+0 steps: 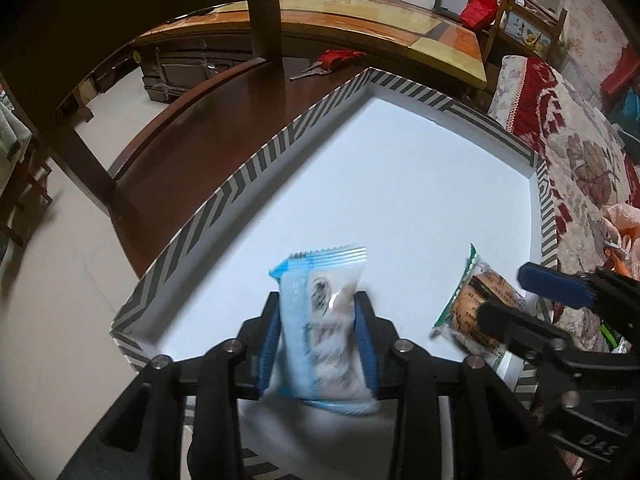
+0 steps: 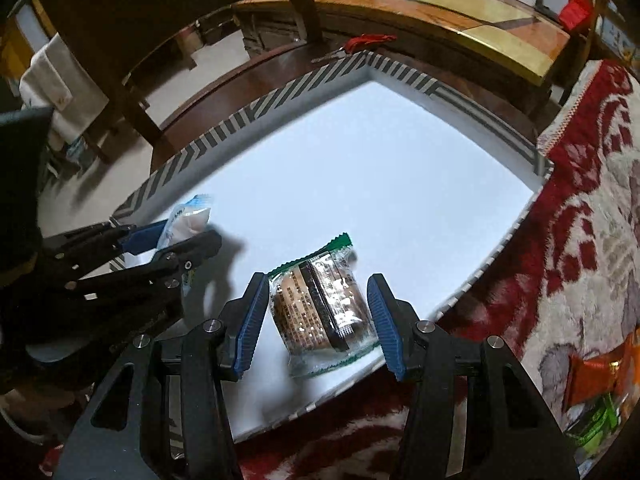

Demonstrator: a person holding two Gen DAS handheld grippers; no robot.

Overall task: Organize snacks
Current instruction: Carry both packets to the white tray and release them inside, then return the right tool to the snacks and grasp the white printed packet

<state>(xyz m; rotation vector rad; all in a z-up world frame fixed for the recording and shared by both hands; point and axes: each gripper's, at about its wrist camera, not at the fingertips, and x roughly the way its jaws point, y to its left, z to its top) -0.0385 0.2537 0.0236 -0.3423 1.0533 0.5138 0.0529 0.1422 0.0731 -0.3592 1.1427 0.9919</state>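
Two snack packets are at the near edge of the white tray (image 1: 400, 184); the rest of its floor is bare.

Left gripper (image 1: 318, 334): the blue packet (image 1: 320, 320) stands upright between the jaws, near-left part of the tray. Blue pads sit close on both sides; the packet is blurred, so I cannot tell whether they press it or have let go.

Right gripper (image 2: 320, 320): jaws moderately wide, straddling the brown biscuit packet (image 2: 320, 312). A clear gap shows on each side, so nothing is held. This packet lies flat on the tray floor at the near-right edge.

Progress, as a judgement: early. Two packets are in the tray, not lined up. More wrappers, orange and green (image 2: 596, 384), lie on the red floral blanket (image 2: 580, 220) to the right, outside the tray, and probably remain to be brought in.

Look of the items: blue packet has a crimped top and a clear window over pale contents. Biscuit packet is clear film with green crimped ends and a dark printed band.
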